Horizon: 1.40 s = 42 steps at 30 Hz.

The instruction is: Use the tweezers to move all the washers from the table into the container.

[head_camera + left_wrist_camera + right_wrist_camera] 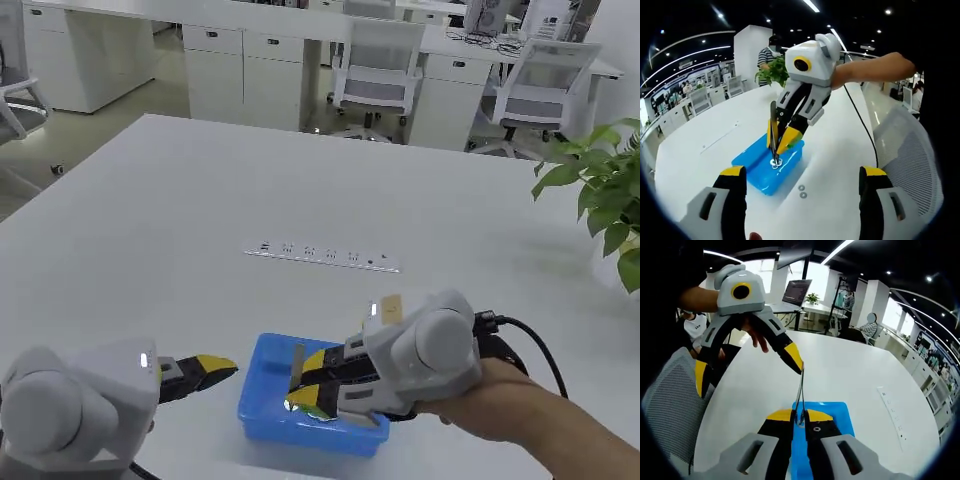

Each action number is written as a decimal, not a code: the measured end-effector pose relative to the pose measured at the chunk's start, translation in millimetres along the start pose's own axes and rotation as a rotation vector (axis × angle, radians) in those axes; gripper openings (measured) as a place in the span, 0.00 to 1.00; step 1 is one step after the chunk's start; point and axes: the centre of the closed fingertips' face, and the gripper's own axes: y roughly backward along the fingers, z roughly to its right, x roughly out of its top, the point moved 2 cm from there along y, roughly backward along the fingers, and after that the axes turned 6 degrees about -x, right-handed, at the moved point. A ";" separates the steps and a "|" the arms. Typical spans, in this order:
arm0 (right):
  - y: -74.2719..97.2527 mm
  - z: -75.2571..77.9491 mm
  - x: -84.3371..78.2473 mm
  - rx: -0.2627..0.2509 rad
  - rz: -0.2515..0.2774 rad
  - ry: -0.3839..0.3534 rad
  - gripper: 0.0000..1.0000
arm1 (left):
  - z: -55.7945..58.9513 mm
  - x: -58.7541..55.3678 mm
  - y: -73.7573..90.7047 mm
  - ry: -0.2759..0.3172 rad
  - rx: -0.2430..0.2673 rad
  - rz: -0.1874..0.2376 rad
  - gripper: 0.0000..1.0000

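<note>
**Over the blue container, the tweezers are pointing down at a washer**

At the near edge of the white table (200, 200), the right gripper (305, 390) is hanging above the blue container (262, 350), with a hand wrapping its body from the right. Its fingers are pressing close together and pinching the tweezers (297, 365). In the right gripper view, the right gripper (800, 416) is clamping the lower part of the tweezers (800, 390) between its yellow-and-black tips, with the container (840, 412) lying beneath them.

In the left gripper view, the right gripper (780, 145) is holding the tweezers (773, 130) nearly upright, tips down inside the outline of the container (757, 175). One washer (775, 162) is sitting right at the tweezer tips; whether it is being gripped or resting on the container floor cannot be told. Two more washers (802, 191) are lying on the table just beside the container's near corner, close to each other.

The left gripper (802, 172) is standing with its fingers spread wide, holding nothing. In the head view, the left gripper (215, 368) is pointing at the container from the left, near it but apart. In the right gripper view, the left gripper (747, 369) is hanging above the table with its fingers gaping.
</note>
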 end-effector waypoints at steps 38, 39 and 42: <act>-42.3 29.2 -54.6 0.043 -0.052 -0.014 0.10 | -39.0 11.7 -15.2 -0.026 0.017 0.016 0.81; -42.6 29.3 -55.5 0.042 -0.050 -0.018 0.10 | -40.4 11.7 -17.2 -0.030 0.009 0.010 0.77; -43.8 29.8 -59.5 0.043 -0.056 -0.022 0.10 | -44.7 14.8 -22.1 -0.038 -0.010 0.018 0.65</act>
